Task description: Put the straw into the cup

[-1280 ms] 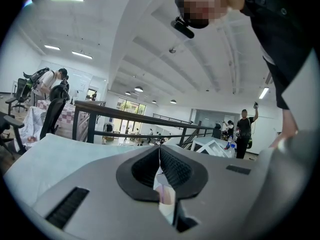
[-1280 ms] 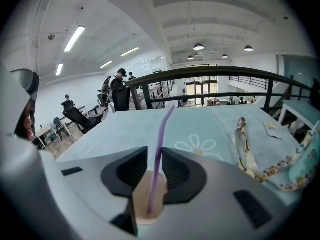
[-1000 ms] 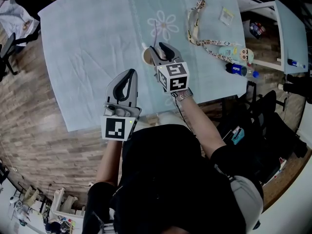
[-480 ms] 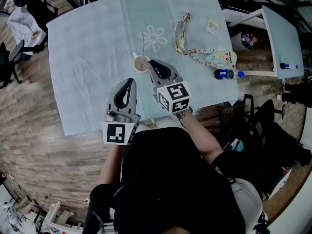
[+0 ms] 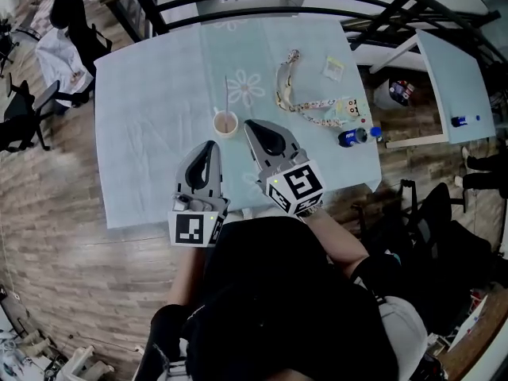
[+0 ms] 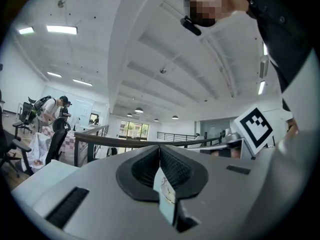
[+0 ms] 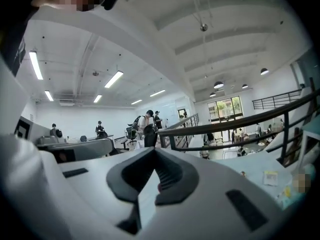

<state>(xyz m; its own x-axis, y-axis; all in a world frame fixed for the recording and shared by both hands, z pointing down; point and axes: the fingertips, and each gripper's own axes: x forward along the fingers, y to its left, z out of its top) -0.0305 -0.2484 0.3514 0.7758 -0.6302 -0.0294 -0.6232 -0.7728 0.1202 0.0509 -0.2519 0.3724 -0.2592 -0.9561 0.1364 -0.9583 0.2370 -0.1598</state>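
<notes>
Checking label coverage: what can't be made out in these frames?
Lower end of straw in cup: head view, too small, below rim.
Print on packet: head view, too small.
Both gripper views: cup and straw blocked by gripper bodies filling the lower frame.
Table near edge: head view, partly under left gripper, right gripper, person.

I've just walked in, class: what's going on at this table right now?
A person holds two grippers clear of the cup. The straw already stands in it, on the blue tablecloth. The left hand-held gripper is shut and empty; the right hand-held gripper has just closed on nothing.
</notes>
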